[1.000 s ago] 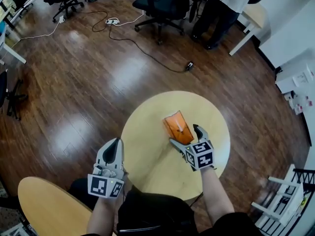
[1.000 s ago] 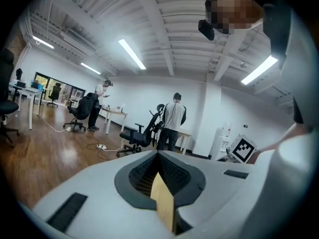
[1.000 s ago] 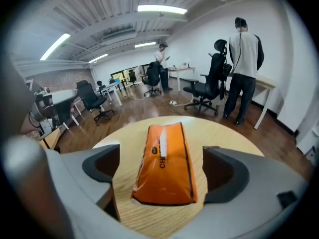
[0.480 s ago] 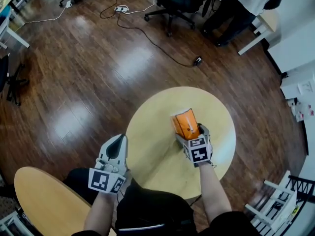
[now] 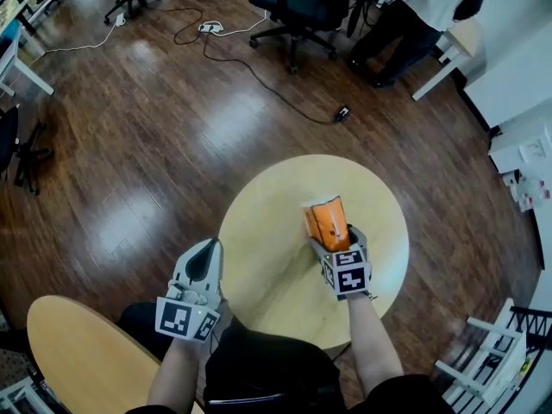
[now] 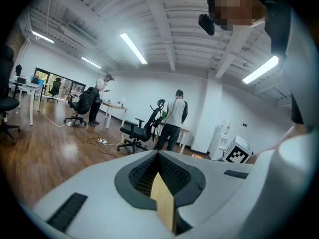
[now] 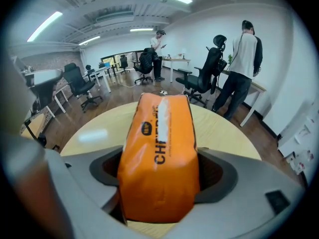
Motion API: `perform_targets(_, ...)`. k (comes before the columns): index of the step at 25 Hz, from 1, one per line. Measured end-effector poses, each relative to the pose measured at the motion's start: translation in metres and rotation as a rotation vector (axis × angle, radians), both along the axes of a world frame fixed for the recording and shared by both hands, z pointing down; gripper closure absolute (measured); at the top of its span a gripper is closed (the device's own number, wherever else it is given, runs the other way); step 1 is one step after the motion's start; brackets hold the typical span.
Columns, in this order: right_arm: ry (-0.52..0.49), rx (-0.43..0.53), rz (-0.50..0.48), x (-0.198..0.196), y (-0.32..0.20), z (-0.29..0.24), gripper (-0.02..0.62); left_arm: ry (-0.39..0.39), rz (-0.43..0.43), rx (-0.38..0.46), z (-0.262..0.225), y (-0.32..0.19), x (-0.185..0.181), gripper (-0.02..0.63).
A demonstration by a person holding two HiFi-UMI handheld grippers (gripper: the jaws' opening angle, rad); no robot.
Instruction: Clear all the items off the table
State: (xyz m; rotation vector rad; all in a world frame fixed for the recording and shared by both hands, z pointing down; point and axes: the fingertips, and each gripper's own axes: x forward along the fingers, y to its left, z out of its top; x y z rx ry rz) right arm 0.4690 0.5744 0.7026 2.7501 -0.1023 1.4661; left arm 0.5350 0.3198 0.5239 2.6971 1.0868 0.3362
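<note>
Office chair (image 5: 297, 3), power strip (image 5: 210, 28), standing person (image 5: 423, 7).

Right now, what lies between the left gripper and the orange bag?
Only bare table between left gripper and orange bag, shown in the head view.

The orange foil snack bag (image 5: 328, 221) lies on the round pale wooden table (image 5: 259, 248), right of frame centre. A second round wooden table (image 5: 78, 352) sits lower left. Black office chairs (image 5: 297, 3) stand along the top.

Grey left gripper (image 5: 206, 250) and right gripper (image 5: 335, 236) carry black-and-white marker cubes (image 5: 349, 275).
</note>
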Motion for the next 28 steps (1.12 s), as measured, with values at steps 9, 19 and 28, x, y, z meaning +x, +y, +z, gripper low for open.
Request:
perform_targets(9,0.187,0.014,0.066,-0.035,0.035,-0.085,0.189,0.116,0.001,-0.008,-0.049,0.025,-0.036,0.606)
perform_targets(19,0.346,0.038,-0.11,-0.049,0.007,-0.172,0.189,0.25,-0.229,-0.021,-0.126,-0.025,-0.113,0.606)
perform_targets(28,0.429,0.137,-0.48,-0.018,-0.153,-0.214,0.189,0.324,-0.627,0.038,-0.155,-0.167,-0.195,0.606)
